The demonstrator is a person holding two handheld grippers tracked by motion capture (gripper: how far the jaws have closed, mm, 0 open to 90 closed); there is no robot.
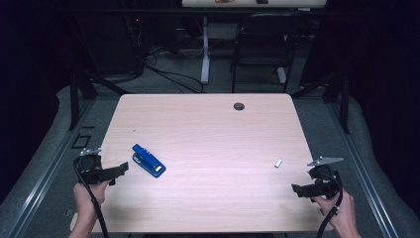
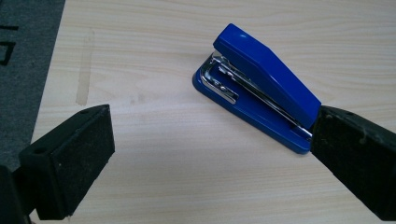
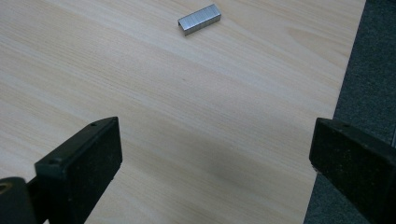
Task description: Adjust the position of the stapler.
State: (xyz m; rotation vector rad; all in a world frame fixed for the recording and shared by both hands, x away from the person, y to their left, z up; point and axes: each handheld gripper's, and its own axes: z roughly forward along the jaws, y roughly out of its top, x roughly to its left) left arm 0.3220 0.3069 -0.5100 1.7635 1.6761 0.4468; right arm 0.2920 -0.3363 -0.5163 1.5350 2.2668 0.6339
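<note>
A blue stapler (image 1: pixel 148 160) lies on the light wood table (image 1: pixel 208 129), left of centre; its lid is raised off the metal magazine (image 2: pixel 261 81). My left gripper (image 1: pixel 118 171) is held just left of the stapler, open, nothing between its jaws (image 2: pixel 210 144). A small silver strip of staples (image 1: pixel 278 162) lies toward the right side (image 3: pixel 199 19). Near the table's right front corner my right gripper (image 1: pixel 299 189) stands open and apart from the strip, with bare table between its jaws (image 3: pixel 215 154).
A round cable hole (image 1: pixel 239 106) sits at the table's far edge. Beyond it stand a dark chair (image 1: pixel 262 44) and a white desk leg (image 1: pixel 204 49). Grey floor (image 3: pixel 364 60) borders the table's right edge.
</note>
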